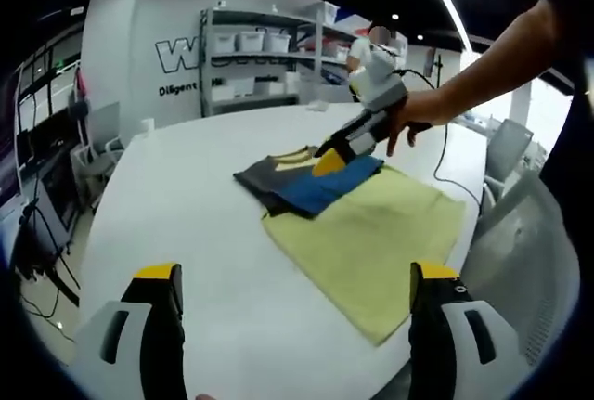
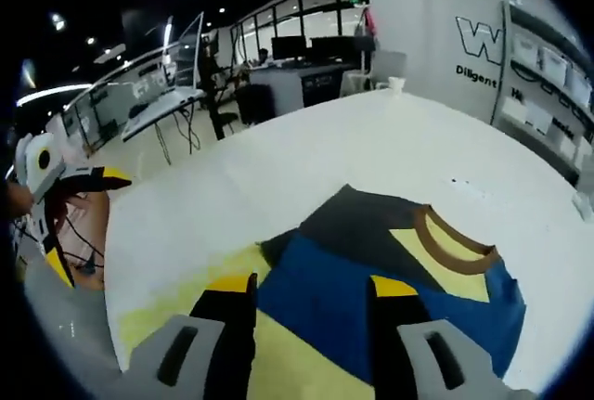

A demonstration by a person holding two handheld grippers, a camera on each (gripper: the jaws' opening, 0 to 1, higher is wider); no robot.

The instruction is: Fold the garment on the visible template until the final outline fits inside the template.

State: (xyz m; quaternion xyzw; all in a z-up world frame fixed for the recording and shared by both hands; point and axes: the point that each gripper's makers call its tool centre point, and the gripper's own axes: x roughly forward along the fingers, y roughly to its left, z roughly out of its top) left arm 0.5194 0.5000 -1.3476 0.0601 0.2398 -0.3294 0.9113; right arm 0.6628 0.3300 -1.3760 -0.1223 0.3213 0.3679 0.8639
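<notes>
Folded garment on yellow template, both grippers gaping, empty.

Left gripper [image 1: 295, 293] hovers wide open; ahead lie template [image 1: 371, 233] and garment [image 1: 306, 180], the right gripper [image 2: 311, 300] parted over its blue fold. Wall lettering [image 1: 190, 89] beyond reads "Diligent".

Each hand-held gripper has black jaws tipped with yellow pads on pale grey housings: the left hand-held gripper [image 1: 295, 300], the right hand-held gripper [image 2: 310, 312]. A black cable [image 1: 444, 154] trails from the right one.
</notes>
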